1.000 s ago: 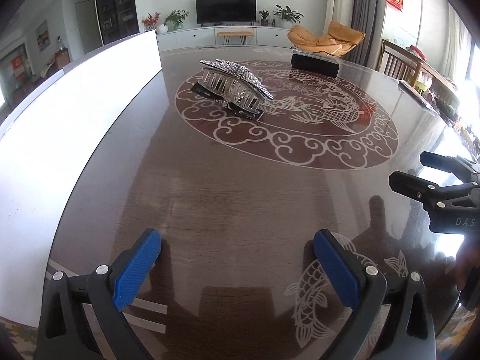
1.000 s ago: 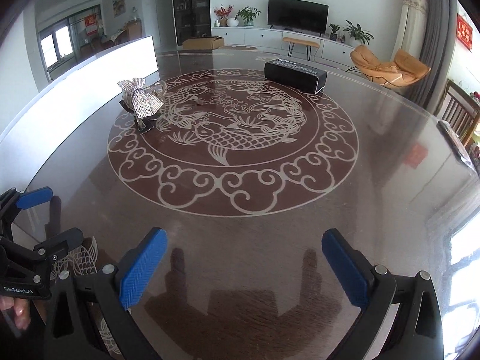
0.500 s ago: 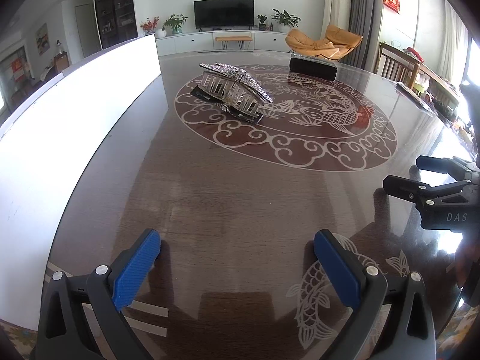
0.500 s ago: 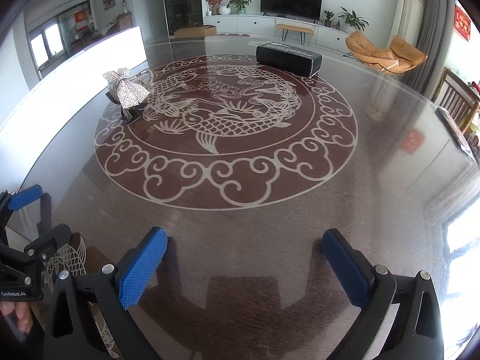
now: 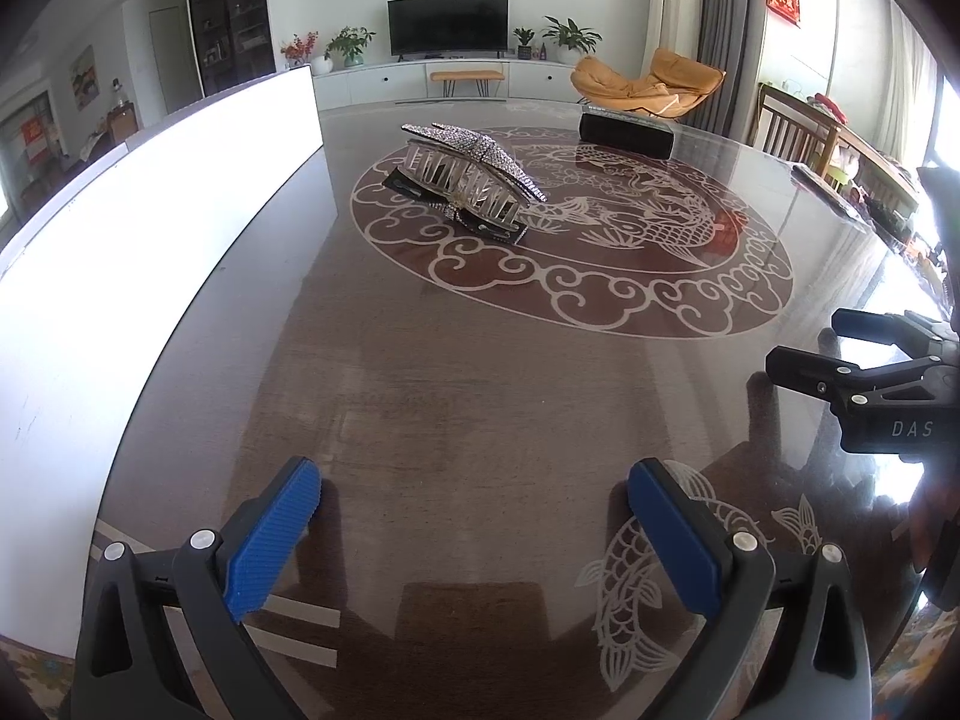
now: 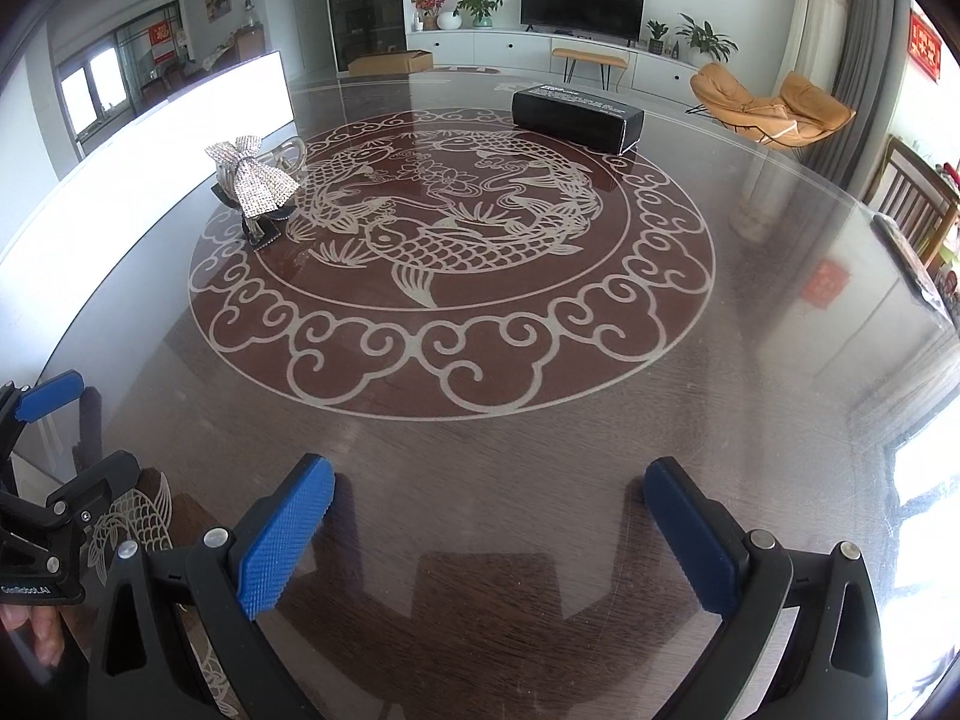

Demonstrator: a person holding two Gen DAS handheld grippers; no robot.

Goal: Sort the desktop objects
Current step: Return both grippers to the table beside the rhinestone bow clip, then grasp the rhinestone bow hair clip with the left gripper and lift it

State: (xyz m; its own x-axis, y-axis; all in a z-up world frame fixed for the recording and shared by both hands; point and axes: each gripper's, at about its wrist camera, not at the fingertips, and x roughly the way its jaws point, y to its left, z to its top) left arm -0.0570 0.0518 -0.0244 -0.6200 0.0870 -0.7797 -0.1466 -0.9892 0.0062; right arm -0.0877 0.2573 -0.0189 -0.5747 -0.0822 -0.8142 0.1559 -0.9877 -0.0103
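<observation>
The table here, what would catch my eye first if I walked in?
Probably the big carp medallion inlaid in the middle of the glossy table. A sparkly rhinestone hair clip rests on its left edge, and a long black box lies on the far side. Up close, two open blue-padded grippers, left gripper and right gripper, hover empty.

The glossy dark brown wooden surface point(image 6: 540, 480) carries a red-brown round medallion point(image 6: 456, 252) with pale grey carp and cloud scrolls. Ahead and left of the right tool point(image 6: 489, 531), with its ribbed blue pads point(image 6: 282, 540), lies a silver rhinestone-studded bow hair clip point(image 6: 255, 183); farther ahead, a matte black rectangular box point(image 6: 576, 117).
</observation>
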